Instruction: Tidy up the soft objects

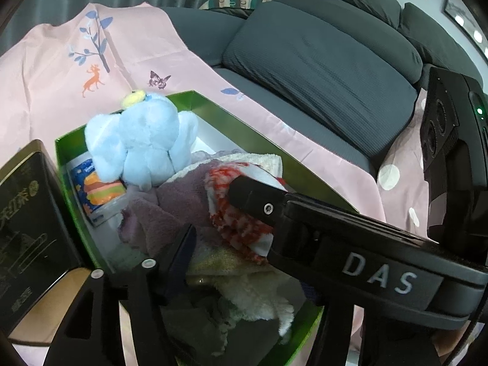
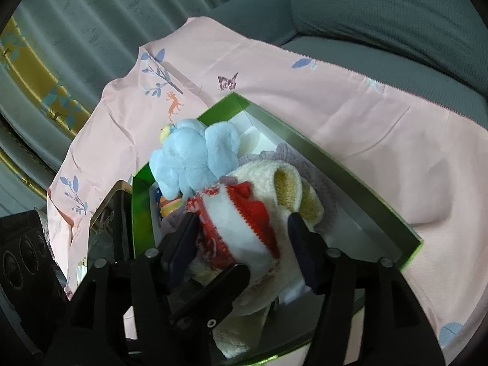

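beside green box [image 2: 360,183], black tin [image 1: 27,210]

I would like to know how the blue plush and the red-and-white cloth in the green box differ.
The blue plush is one pale colour; the red-and-white cloth is patterned. The plush sits free at the box's far end; the cloth lies between the right hand-held gripper's fingers. Both are fluffy and in the green box.

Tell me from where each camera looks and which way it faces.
Left wrist: sits on the left hand-held gripper, looking down into the green box; the right hand-held gripper crosses the view.
Right wrist: sits on the right hand-held gripper, looking into the box at the red-and-white cloth between its fingers.
Shared: box, blue plush toy, pink sheet.
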Demonstrator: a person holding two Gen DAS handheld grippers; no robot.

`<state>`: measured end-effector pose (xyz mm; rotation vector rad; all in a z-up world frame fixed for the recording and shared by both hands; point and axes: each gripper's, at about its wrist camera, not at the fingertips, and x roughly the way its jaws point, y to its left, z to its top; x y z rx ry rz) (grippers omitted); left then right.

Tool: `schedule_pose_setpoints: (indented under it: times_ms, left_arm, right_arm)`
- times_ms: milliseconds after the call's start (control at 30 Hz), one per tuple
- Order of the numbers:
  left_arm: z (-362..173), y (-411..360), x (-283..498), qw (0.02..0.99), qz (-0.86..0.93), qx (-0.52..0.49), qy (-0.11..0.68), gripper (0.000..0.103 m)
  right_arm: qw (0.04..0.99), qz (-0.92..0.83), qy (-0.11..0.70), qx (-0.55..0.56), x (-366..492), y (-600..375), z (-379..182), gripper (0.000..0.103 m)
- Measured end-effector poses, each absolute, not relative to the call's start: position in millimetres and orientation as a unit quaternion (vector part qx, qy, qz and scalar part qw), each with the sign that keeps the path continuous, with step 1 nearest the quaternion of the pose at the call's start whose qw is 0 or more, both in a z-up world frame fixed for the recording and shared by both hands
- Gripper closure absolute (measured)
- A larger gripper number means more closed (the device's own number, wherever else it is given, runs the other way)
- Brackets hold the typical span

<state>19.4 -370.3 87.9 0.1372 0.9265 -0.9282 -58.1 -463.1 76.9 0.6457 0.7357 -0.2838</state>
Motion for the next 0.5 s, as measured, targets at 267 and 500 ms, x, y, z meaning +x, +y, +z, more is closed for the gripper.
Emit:
schedule_pose_setpoints:
  times_ms: [267, 500]
  left_arm:
    - [119.4, -351.3, -2.8, 0.806, -0.437, 0.075, 0.392, 0.012]
    - [145.9, -315.0, -23.5, 0.833, -0.409, 0.083, 0.363, 0.008]
  right_arm:
    - [0.891, -0.148, 0.312, 0.293, -79.8, -457.5, 98.8, 0.018]
    - [0.905, -0.161, 0.28, 0.277, -105.6, -444.7, 119.5, 0.008]
